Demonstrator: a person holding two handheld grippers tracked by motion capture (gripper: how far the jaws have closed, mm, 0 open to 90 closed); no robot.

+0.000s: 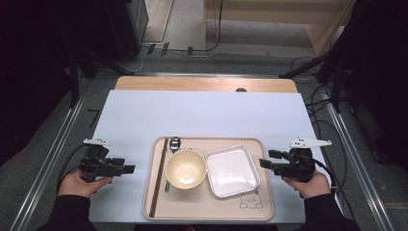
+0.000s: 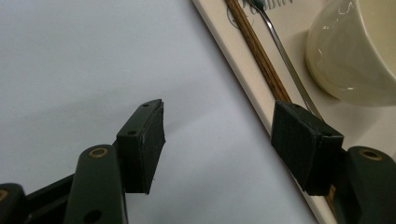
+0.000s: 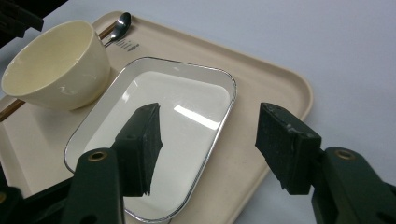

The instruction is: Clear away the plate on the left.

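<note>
A beige tray (image 1: 269, 192) lies at the near middle of the table. On it stand a cream bowl (image 1: 185, 168) and a white rectangular dish (image 1: 232, 171), with brown chopsticks (image 1: 158, 178) and a metal spoon (image 1: 174, 143) along its left side. My left gripper (image 1: 129, 168) hovers open just left of the tray, its jaws pointing at the tray's left rim (image 2: 233, 51) and the chopsticks (image 2: 257, 51). My right gripper (image 1: 264, 161) is open at the tray's right edge, facing the dish (image 3: 187, 107). Nothing sits between either pair of jaws.
A pale blue mat (image 1: 202, 115) covers the table, with a wooden strip (image 1: 207, 84) at the far edge. Cables and dark stands (image 1: 312, 67) lie on the floor beyond. A small bear drawing (image 1: 251, 199) marks the tray's near right corner.
</note>
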